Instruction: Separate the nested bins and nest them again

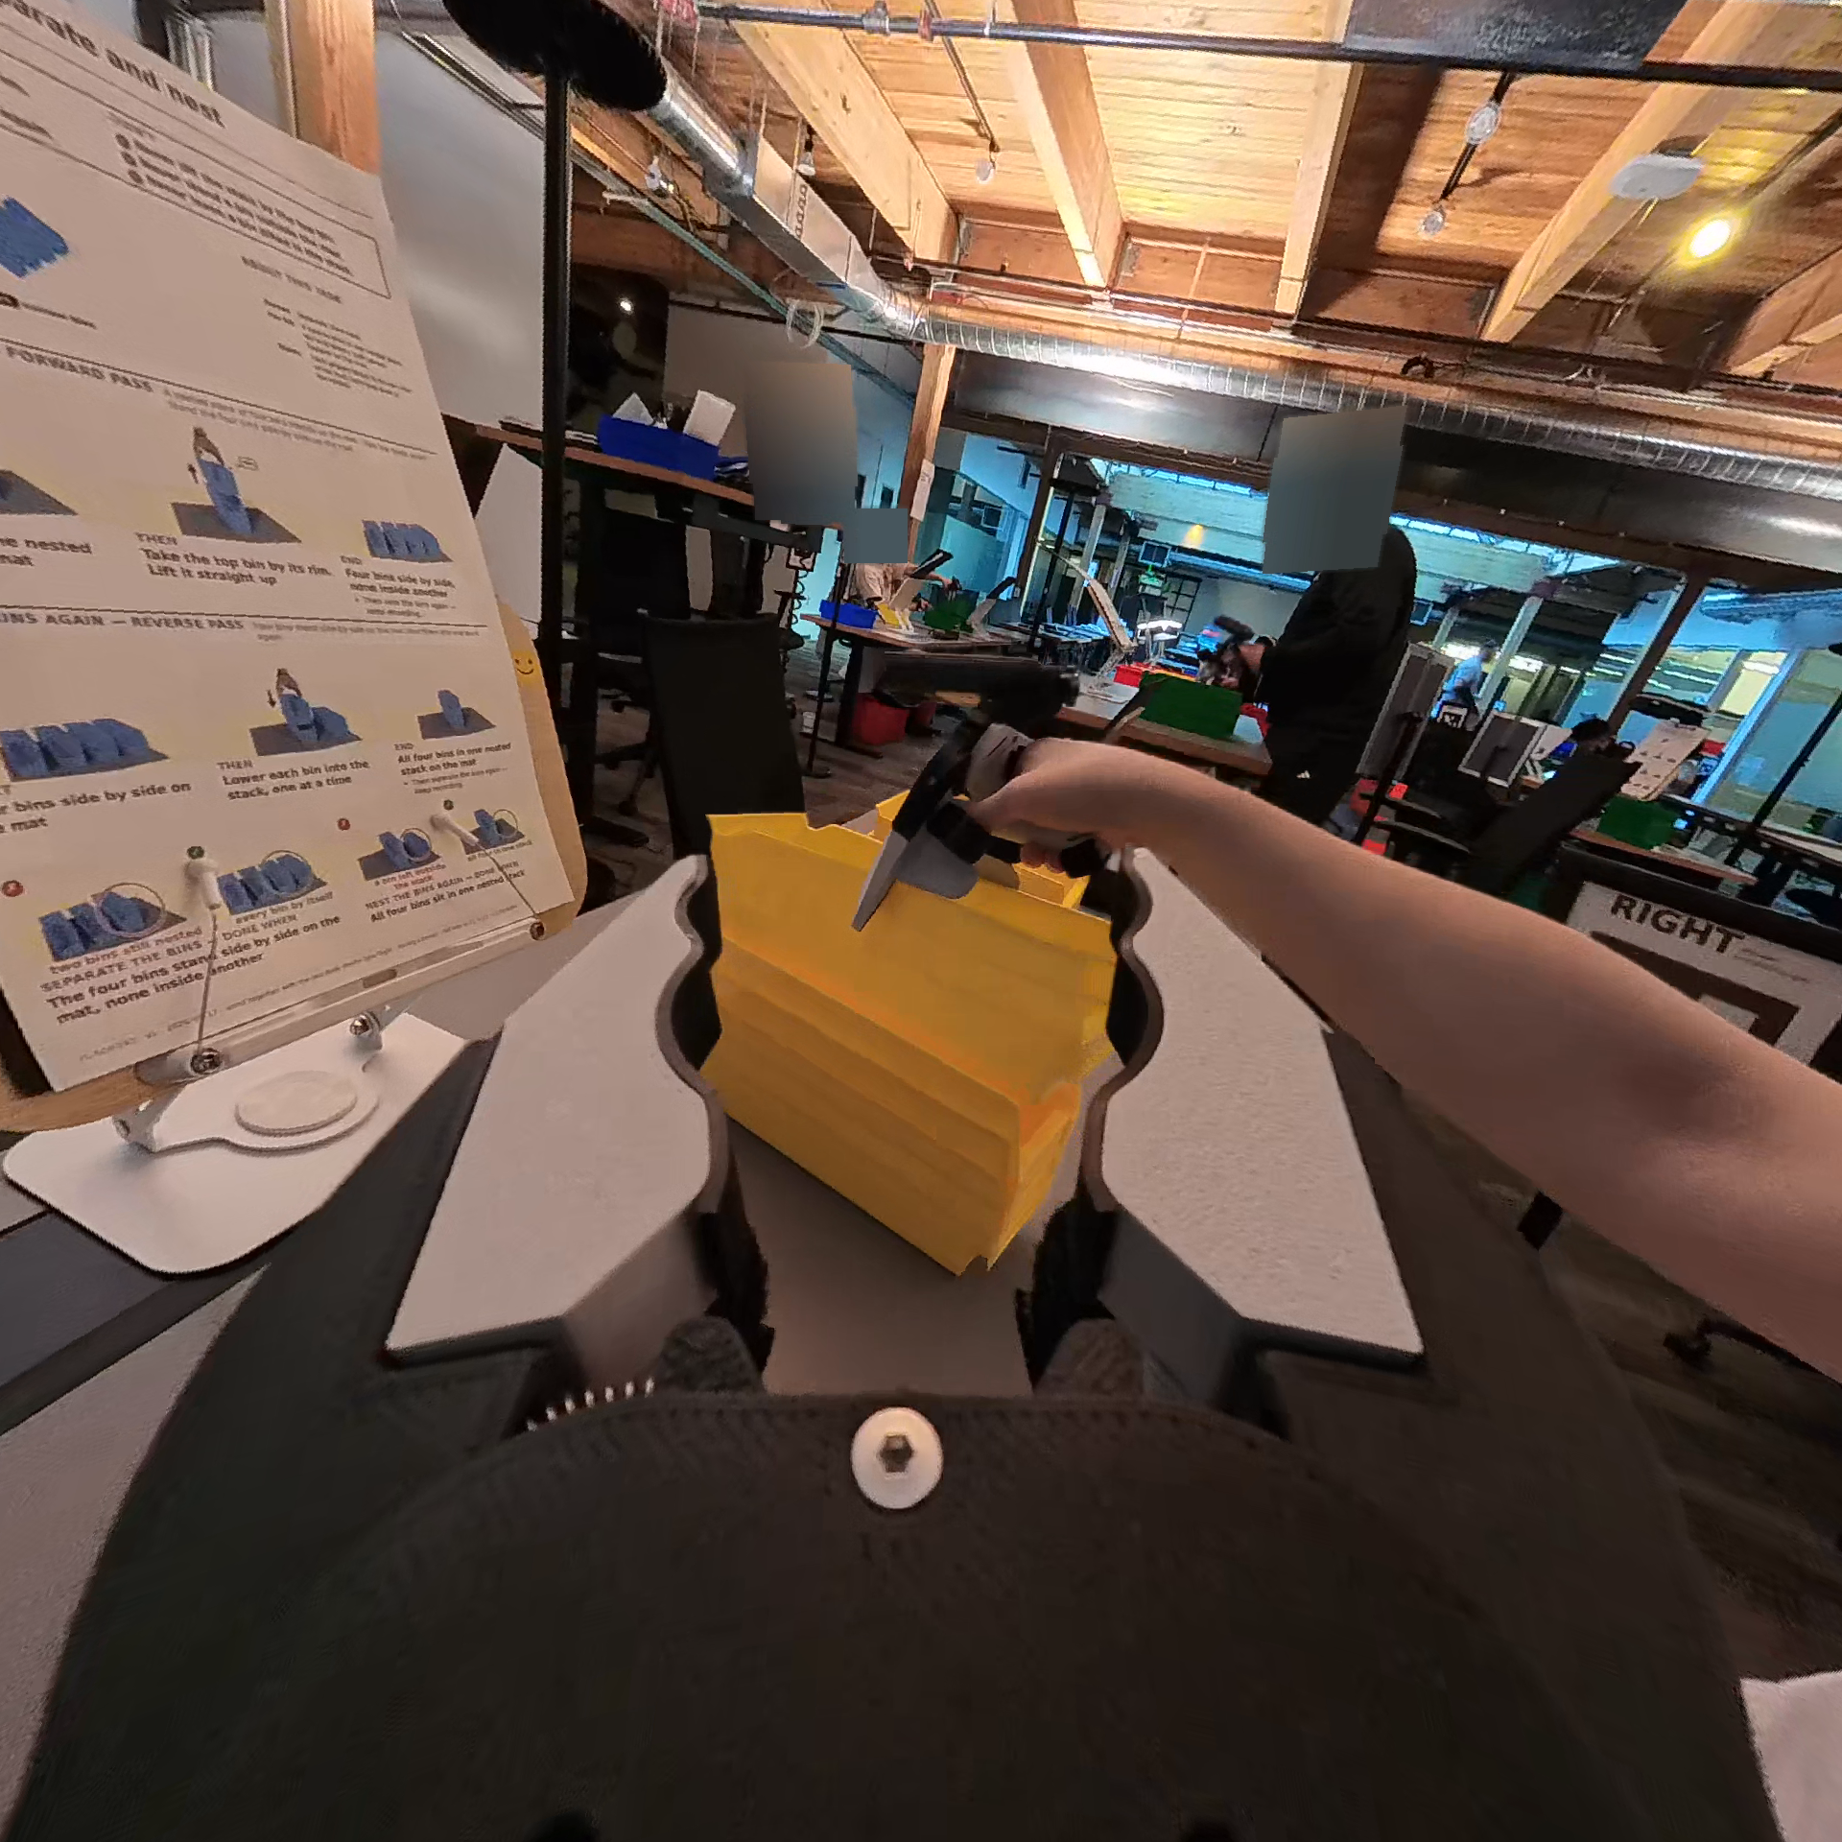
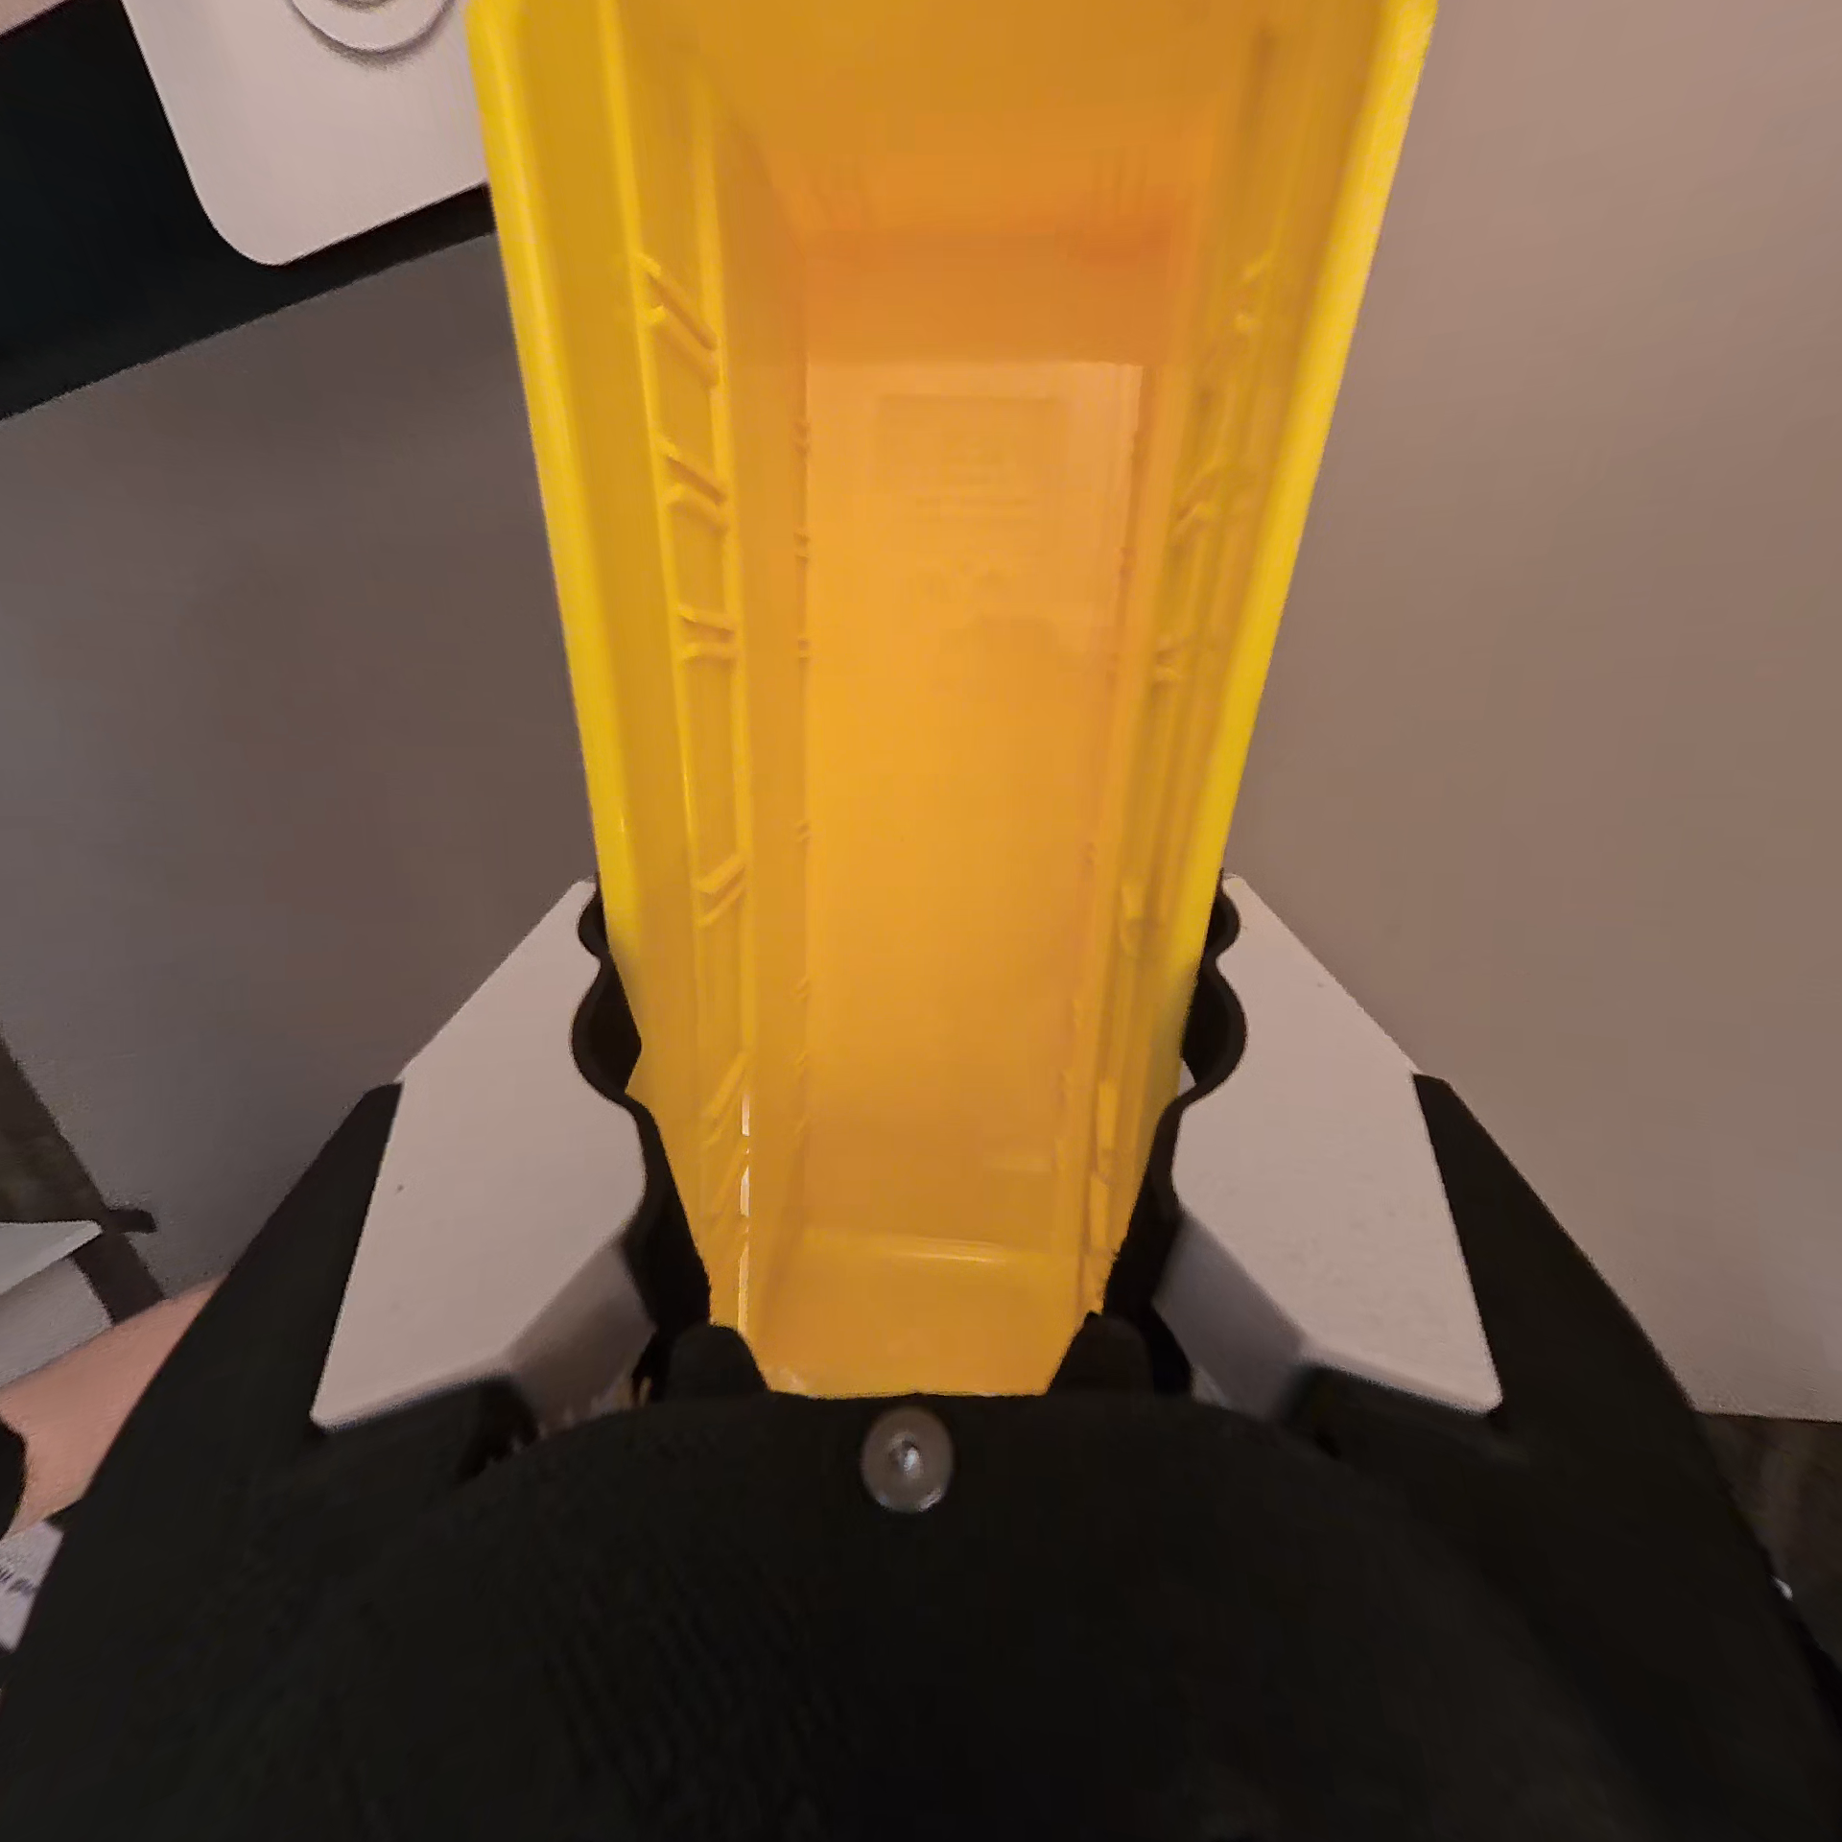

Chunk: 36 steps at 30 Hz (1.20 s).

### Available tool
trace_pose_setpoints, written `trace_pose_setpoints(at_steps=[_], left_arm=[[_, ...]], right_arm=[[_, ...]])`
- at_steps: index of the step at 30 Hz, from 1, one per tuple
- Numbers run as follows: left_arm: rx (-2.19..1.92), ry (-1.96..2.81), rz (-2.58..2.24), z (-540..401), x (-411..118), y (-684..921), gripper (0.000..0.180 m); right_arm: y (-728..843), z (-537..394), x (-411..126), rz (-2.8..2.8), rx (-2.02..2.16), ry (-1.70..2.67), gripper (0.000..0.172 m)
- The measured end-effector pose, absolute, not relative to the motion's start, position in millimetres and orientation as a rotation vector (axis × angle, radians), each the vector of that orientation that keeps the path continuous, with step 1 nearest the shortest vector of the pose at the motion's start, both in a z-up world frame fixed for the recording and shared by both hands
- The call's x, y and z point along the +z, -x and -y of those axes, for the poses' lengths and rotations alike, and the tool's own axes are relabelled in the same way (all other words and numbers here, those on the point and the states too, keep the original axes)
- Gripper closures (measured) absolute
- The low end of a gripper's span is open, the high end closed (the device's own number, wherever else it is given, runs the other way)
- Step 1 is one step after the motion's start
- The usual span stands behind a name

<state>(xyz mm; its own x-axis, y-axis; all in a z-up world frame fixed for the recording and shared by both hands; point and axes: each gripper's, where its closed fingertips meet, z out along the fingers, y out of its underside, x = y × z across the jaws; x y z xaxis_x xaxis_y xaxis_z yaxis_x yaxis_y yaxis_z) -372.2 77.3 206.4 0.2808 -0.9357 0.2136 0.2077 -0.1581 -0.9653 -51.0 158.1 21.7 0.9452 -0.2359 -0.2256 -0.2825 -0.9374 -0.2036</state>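
A stack of nested yellow bins (image 1: 897, 1096) stands on the table in the left wrist view. My left gripper (image 1: 912, 947) is open. The stack shows between its fingers but stands beyond the tips, and I see no contact. My right gripper (image 1: 927, 857) comes down from above onto the top bin (image 1: 797, 897), one finger lying along the bin's side. In the right wrist view I look down into this bin (image 2: 957, 698). My right gripper (image 2: 907, 997) straddles its width, and the black pads (image 2: 603, 1007) press on both outer rims.
An instruction sheet on a stand (image 1: 229, 598) with a white base (image 1: 199, 1146) stands left of the stack; the base also shows in the right wrist view (image 2: 299, 120). A person's forearm (image 1: 1445, 1047) reaches in from the right. A black pole (image 1: 553, 498) and a chair (image 1: 718, 718) stand behind.
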Motion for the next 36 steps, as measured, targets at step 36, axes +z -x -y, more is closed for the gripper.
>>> trace_pose_setpoints(at_steps=[36], left_arm=[[-1.149, 1.454, -0.974, -58, 172, 310, 0.101]], right_arm=[[53, -149, -42, -0.216, -0.159, 3.054, 0.022]])
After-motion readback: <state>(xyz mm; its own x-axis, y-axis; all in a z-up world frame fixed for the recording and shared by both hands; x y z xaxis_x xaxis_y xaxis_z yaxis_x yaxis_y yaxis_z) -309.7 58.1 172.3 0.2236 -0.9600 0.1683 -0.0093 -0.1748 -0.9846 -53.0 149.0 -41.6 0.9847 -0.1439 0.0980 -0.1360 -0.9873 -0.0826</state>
